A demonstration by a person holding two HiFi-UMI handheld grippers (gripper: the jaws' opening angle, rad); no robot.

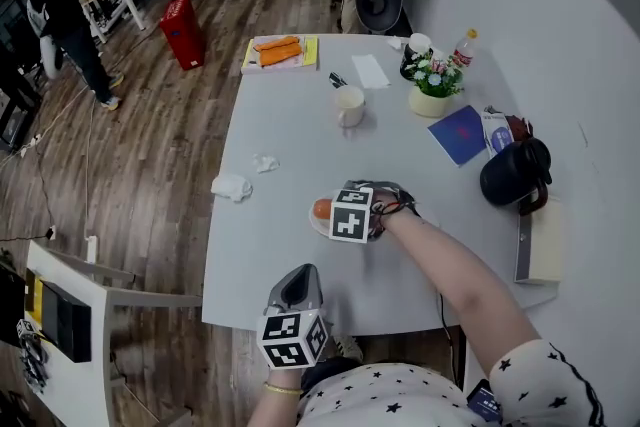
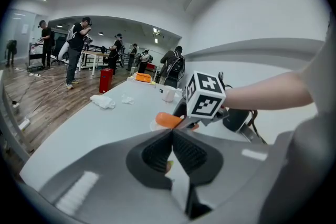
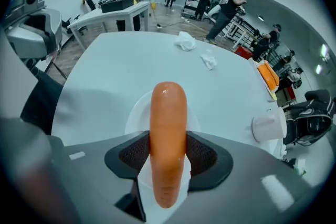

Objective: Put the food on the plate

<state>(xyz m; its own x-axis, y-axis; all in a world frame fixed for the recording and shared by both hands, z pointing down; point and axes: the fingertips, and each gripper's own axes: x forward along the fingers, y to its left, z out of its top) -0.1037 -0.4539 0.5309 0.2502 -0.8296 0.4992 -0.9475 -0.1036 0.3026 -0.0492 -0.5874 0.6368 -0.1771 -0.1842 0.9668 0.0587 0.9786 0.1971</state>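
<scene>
An orange sausage is pinched lengthways between the pads of my right gripper, which is shut on it. Directly beneath it lies a small white plate on the grey table. In the head view the sausage pokes out to the left of the right gripper, over the plate at the table's middle front. My left gripper hovers near the table's front edge, jaws together and empty. In the left gripper view its jaws meet, with the sausage and the plate beyond.
A white mug stands behind the plate. Two crumpled tissues lie to the left. At the right are a flower pot, a blue booklet, a black jug and a board. A yellow tray sits at the far edge.
</scene>
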